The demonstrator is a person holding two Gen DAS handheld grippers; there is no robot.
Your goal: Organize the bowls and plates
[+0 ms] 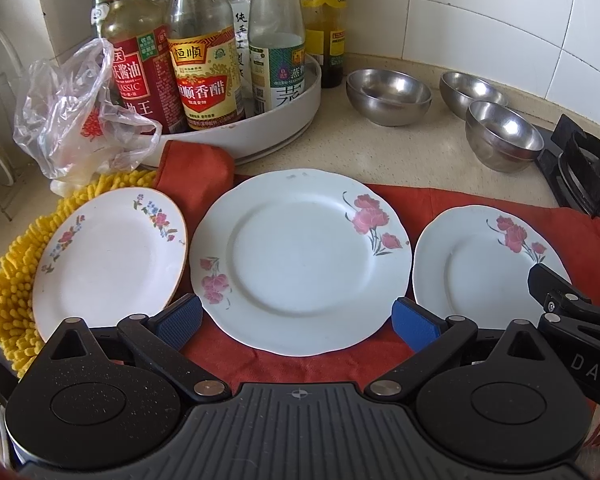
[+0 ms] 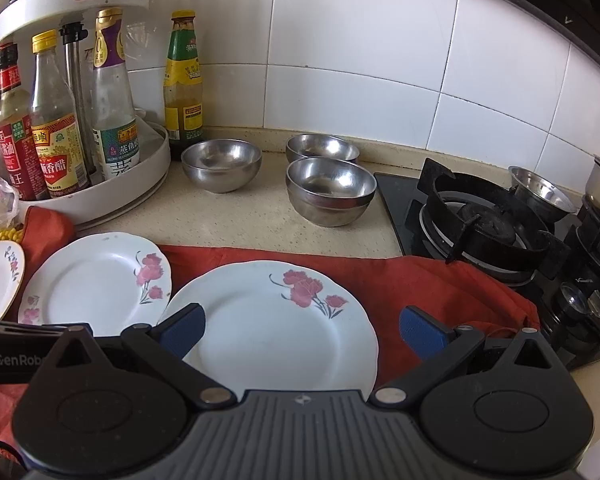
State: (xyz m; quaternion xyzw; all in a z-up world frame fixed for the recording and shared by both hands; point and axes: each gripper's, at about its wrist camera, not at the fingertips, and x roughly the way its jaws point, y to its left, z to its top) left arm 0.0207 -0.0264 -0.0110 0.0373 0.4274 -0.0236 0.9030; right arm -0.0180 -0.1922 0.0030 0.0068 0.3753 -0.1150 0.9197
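Three white floral plates lie on a red cloth point(image 1: 300, 360): a small orange-rimmed one point(image 1: 108, 260) at left, a large one point(image 1: 300, 260) in the middle, a small one point(image 1: 488, 268) at right. My left gripper point(image 1: 298, 322) is open, just above the large plate's near edge. My right gripper point(image 2: 302, 332) is open over the right small plate point(image 2: 276, 320); the large plate point(image 2: 96, 280) lies to its left. Three steel bowls point(image 2: 220, 164) point(image 2: 322, 148) point(image 2: 330, 190) stand apart on the counter behind.
A white turntable point(image 1: 260, 128) with several sauce bottles stands at back left, a plastic bag point(image 1: 72, 112) and a yellow mop cloth point(image 1: 16, 280) beside it. A gas stove point(image 2: 488, 224) with a small steel bowl point(image 2: 540, 192) is at right. Tiled wall behind.
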